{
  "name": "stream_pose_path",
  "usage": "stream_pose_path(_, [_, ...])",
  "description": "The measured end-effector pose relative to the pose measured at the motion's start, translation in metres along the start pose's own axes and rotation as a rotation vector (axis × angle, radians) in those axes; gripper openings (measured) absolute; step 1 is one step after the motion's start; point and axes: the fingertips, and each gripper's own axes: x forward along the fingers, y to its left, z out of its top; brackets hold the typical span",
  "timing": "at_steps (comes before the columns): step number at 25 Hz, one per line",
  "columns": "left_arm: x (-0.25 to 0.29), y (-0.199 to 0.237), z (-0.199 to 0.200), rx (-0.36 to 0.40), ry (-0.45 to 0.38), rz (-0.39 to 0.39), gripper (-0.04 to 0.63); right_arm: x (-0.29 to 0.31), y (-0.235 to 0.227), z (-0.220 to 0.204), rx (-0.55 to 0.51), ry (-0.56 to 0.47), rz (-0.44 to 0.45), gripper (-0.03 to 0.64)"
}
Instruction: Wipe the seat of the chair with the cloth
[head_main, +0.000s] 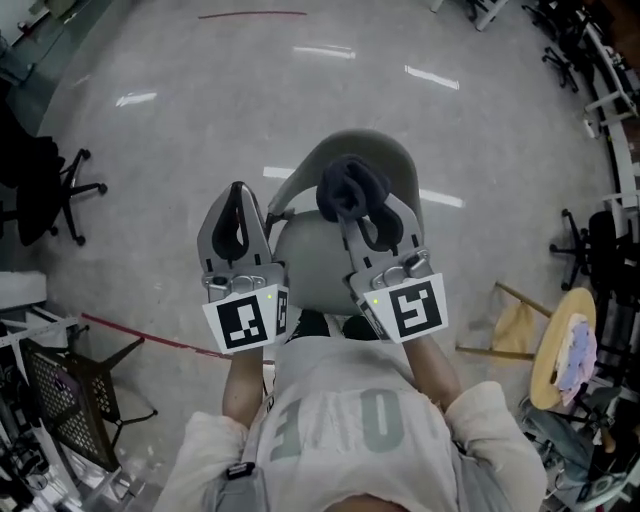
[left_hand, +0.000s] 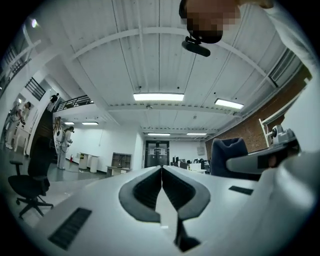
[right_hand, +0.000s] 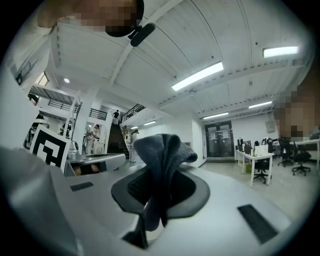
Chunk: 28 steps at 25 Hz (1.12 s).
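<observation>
Polished grey floor (head_main: 200, 120) below: right gripper (head_main: 352, 205) clamps bunched dark-blue cloth (head_main: 350, 182) over grey plastic chair (head_main: 372, 150); left gripper (head_main: 238, 200) shut, empty; seat (head_main: 312, 262) mostly hidden.

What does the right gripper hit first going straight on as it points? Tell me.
Nothing near, it seems: the right gripper, shut on the cloth, aims roughly level across open floor toward the far doors, apparently passing above the chair. Depth is uncertain.

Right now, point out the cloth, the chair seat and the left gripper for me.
cloth (head_main: 352, 187): head view, bunched dark top.
chair seat (head_main: 315, 265): head view, bare grey middle.
left gripper (head_main: 238, 190): head view, tips of its shut jaws.
</observation>
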Motion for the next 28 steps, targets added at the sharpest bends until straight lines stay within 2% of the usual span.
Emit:
stream_pose_path(4, [0.012, -0.045, -0.004, -0.019, 0.007, -0.052, 0.015, -0.025, -0.036, 0.003, -0.013, -0.006, -0.058, 0.057])
stream_pose_path(11, [0.011, -0.097, 0.009, 0.016, -0.005, -0.106, 0.015, -0.049, -0.06, 0.0, 0.042, -0.023, -0.064, 0.057])
stream_pose_path(20, [0.014, -0.116, 0.023, 0.039, -0.036, -0.121, 0.015, -0.058, -0.08, 0.002, 0.049, -0.049, -0.077, 0.057])
stream_pose_path(28, [0.017, -0.108, 0.019, 0.042, -0.052, -0.113, 0.015, -0.048, -0.08, -0.006, 0.044, -0.03, -0.066, 0.057])
